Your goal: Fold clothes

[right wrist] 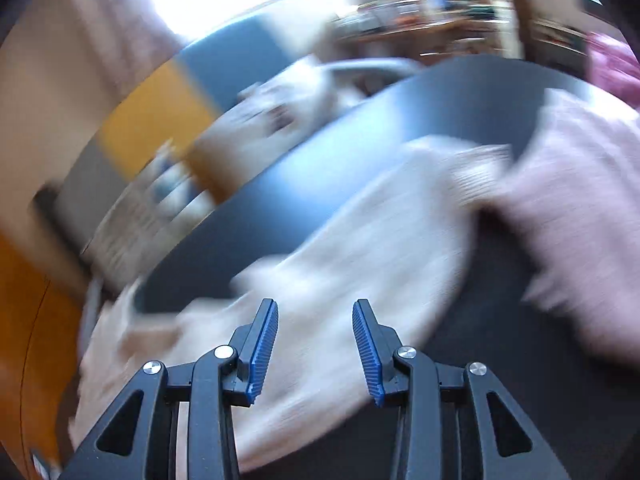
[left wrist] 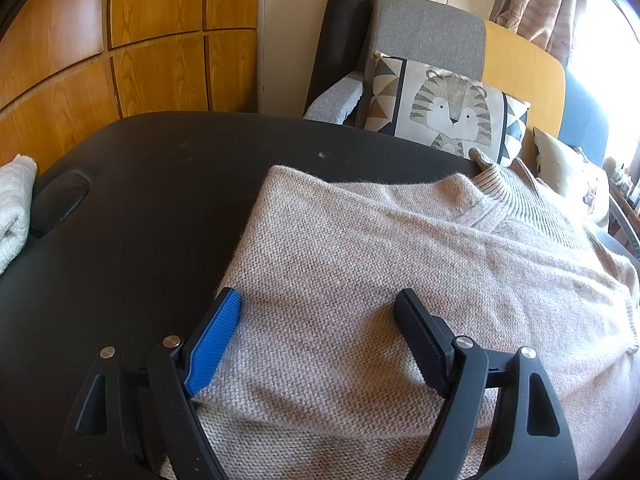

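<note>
In the left wrist view, the left tool point(left wrist: 318, 316) is spread wide, its two fingers resting down on a beige knitted sweater point(left wrist: 380, 264) with nothing pinched between them. The sweater lies on a dark surface point(left wrist: 152, 200), partly folded, with its ribbed collar point(left wrist: 504, 196) at the far edge. A white knitted cloth point(left wrist: 14, 204) sits at the left rim of the surface. Behind stand a grey armchair point(left wrist: 428, 36) with a tiger cushion point(left wrist: 448, 108), a rolled dark mat point(left wrist: 344, 32) leaning upright beside it, and wooden panels point(left wrist: 120, 40) on the wall.

The right wrist view is heavily blurred. The right tool point(right wrist: 315, 344) has its blue-lined fingers parted and holds nothing. Just ahead of it the pale sweater point(right wrist: 360, 248) lies across the dark surface point(right wrist: 460, 100). A pink garment point(right wrist: 580, 200) lies to the right, and whether it touches the sweater I cannot tell. Blue, yellow and grey furniture point(right wrist: 168, 108) shows behind.
</note>
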